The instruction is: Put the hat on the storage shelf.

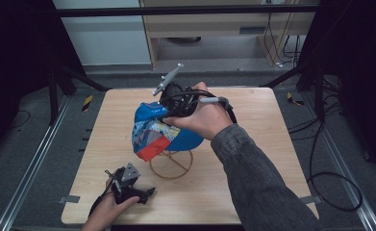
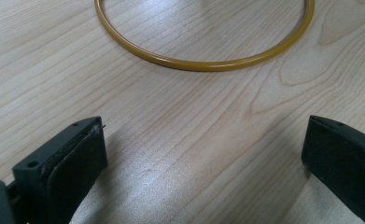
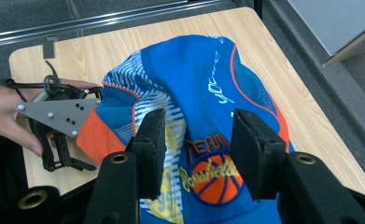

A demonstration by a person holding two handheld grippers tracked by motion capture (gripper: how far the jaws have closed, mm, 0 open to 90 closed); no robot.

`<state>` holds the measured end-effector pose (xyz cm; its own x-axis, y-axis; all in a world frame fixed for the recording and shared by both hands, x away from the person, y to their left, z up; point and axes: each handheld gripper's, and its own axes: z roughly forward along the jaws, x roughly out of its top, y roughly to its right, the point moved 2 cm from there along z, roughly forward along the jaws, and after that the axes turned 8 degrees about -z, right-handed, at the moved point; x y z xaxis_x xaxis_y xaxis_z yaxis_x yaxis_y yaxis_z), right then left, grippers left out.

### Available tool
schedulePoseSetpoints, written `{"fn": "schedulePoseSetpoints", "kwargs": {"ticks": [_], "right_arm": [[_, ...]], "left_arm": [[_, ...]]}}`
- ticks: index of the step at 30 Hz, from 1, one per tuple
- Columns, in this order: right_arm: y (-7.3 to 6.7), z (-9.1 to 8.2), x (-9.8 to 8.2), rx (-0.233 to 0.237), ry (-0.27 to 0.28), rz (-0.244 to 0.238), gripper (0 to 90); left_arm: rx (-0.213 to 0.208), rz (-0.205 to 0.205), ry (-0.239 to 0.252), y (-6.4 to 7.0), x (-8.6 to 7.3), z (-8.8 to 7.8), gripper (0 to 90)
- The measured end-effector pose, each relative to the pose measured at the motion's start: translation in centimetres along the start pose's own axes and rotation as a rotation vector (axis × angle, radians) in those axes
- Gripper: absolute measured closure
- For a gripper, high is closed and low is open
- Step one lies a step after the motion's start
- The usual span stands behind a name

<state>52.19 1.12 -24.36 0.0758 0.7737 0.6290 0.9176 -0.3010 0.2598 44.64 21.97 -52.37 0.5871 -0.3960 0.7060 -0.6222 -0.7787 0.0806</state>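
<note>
A blue cap (image 1: 152, 132) with an orange brim and a basketball print sits on a yellow wire stand whose ring base (image 1: 169, 175) lies on the wooden table (image 1: 257, 178). My right gripper (image 1: 169, 109) hangs over the cap's top. In the right gripper view its jaws (image 3: 199, 116) stand apart just above the cap's (image 3: 194, 70) front panel, and the pads do not press the fabric. My left gripper (image 1: 146, 194) rests low at the table's near left, open with bare wood between its jaws (image 2: 204, 123). The ring (image 2: 203, 65) lies a short way ahead of it.
The table has bare wood to the right and left of the cap. Metal floor rails run along both sides, and cables lie on the floor at the right. A frame bar crosses behind the table's far edge.
</note>
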Motion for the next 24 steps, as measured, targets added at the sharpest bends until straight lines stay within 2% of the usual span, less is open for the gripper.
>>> {"fn": "schedulePoseSetpoints", "kwargs": {"ticks": [13,21,24], "right_arm": [[0.2,-0.8,-0.7,-0.023,0.018,0.024,42.1],[0.2,-1.2,-1.0,-0.044,0.034,0.042,30.7],[0.2,-1.2,-1.2,-0.050,0.046,0.062,23.0]], "left_arm": [[0.000,0.000,0.000,0.0,0.0,0.0,0.0],[0.001,-0.001,0.000,0.0,0.0,0.0,0.0],[0.001,-0.002,0.000,0.0,0.0,0.0,0.0]]}}
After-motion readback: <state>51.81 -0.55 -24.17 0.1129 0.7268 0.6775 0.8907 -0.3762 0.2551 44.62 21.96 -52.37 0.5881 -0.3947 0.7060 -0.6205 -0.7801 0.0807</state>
